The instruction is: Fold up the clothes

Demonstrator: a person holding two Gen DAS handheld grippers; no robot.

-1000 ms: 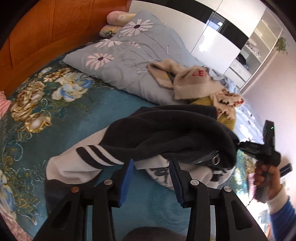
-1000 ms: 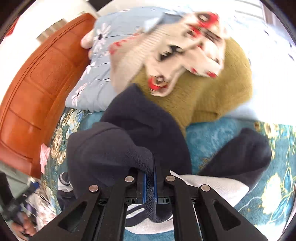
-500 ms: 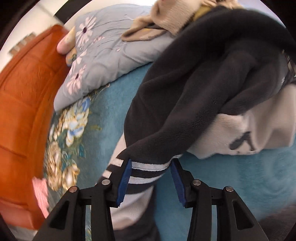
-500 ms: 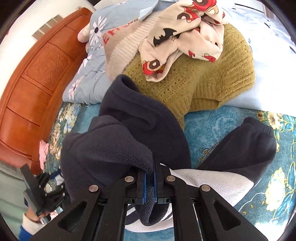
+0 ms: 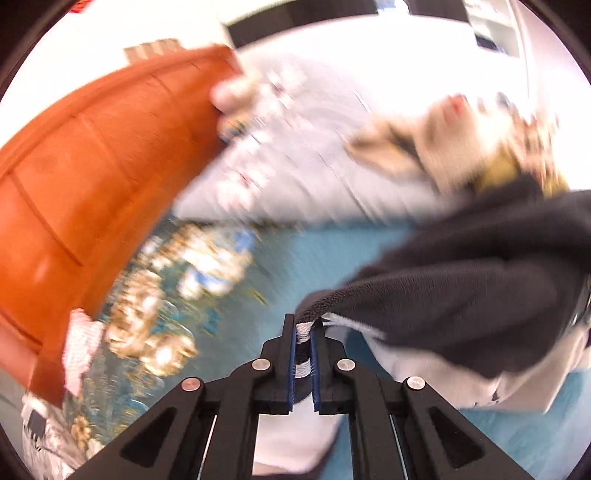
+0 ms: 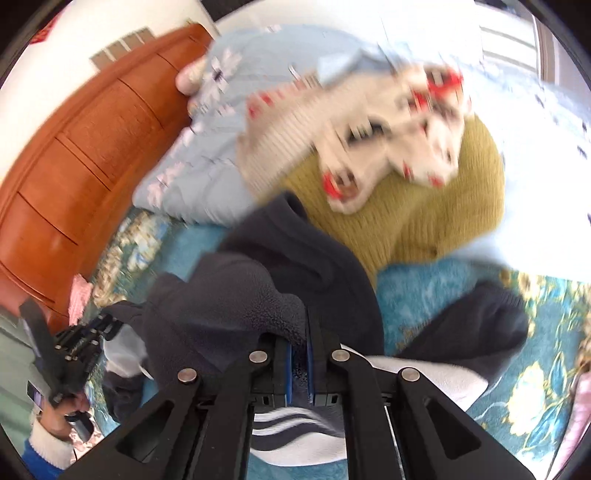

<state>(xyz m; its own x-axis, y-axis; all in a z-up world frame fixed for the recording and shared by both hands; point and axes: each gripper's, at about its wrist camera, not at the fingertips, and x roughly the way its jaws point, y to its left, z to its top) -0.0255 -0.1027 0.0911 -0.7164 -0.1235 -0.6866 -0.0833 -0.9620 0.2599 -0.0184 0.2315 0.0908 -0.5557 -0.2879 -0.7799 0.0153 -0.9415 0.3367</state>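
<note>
A dark fleece jacket (image 5: 461,280) with white panels and striped cuffs lies bunched on the teal floral bedspread (image 5: 280,266). My left gripper (image 5: 303,339) is shut on its striped cuff and holds it up off the bed. My right gripper (image 6: 299,354) is shut on a fold of the same jacket (image 6: 229,295), whose striped hem hangs below the fingers. The left gripper (image 6: 74,343) also shows at the far left of the right wrist view.
An orange wooden headboard (image 5: 85,177) stands at the left. A grey-blue floral quilt (image 6: 221,122) lies behind. A mustard knit sweater (image 6: 436,206) and a cream printed garment (image 6: 388,122) are piled beyond the jacket. White wardrobes (image 5: 480,22) stand at the back.
My left gripper has closed on the striped cuff and lifted it, swinging the view toward the headboard. My right gripper keeps its hold on the jacket fold.
</note>
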